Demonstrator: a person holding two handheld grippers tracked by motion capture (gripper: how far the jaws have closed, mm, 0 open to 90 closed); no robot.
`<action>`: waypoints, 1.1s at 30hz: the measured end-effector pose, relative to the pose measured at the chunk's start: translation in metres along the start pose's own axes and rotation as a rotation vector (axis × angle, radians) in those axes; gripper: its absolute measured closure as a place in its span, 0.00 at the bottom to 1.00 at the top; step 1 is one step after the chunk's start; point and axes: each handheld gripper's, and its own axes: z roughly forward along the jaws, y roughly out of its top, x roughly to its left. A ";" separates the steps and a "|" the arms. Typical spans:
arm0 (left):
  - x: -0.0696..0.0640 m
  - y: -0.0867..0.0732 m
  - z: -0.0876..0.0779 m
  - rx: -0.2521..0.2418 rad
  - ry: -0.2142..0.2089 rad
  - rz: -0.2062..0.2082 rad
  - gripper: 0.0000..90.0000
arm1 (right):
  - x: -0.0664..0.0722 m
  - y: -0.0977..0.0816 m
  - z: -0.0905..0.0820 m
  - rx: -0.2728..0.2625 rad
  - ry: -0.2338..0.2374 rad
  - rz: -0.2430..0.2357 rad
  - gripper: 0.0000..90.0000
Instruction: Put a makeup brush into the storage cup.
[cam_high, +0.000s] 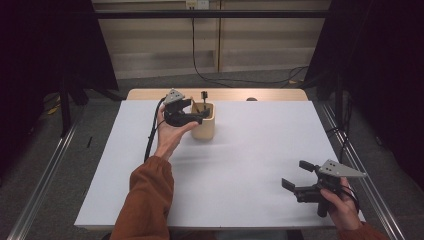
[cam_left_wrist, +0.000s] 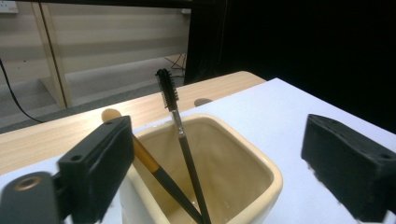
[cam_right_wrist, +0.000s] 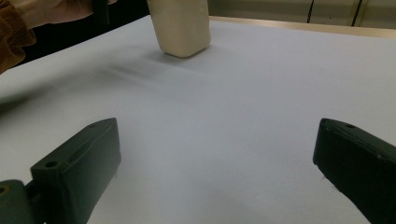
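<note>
A cream square cup (cam_high: 204, 128) stands toward the back left of the white table cover (cam_high: 250, 145). In the left gripper view the cup (cam_left_wrist: 261, 169) holds a black spoolie brush (cam_left_wrist: 169, 91) leaning upright and a second brush with an orange-brown ferrule and black handle (cam_left_wrist: 145, 160). My left gripper (cam_high: 198, 113) hovers at the cup's left rim, open, jaws either side of the cup's mouth (cam_left_wrist: 219, 172) with nothing pressed between them. My right gripper (cam_high: 296, 175) rests low near the front right corner, open and empty (cam_right_wrist: 215, 172), pointing toward the cup (cam_right_wrist: 180, 28).
A bare wooden strip (cam_high: 225, 94) runs along the table's far edge, with a small dark round mark (cam_high: 251, 99) on it. Metal rails flank the table. A black cable (cam_high: 150, 135) trails from the left gripper along the sleeve. White surface spreads between the cup and the right gripper.
</note>
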 end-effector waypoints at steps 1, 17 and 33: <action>0.001 0.001 -0.001 -0.004 0.011 -0.003 0.07 | 0.000 0.000 0.000 0.000 0.001 -0.001 0.01; -0.005 0.006 -0.015 0.007 0.007 0.002 0.03 | -0.001 0.001 -0.001 -0.017 -0.016 0.003 0.00; -0.016 -0.003 -0.039 0.048 0.014 0.059 0.02 | -0.001 0.002 -0.001 -0.019 -0.021 -0.006 0.00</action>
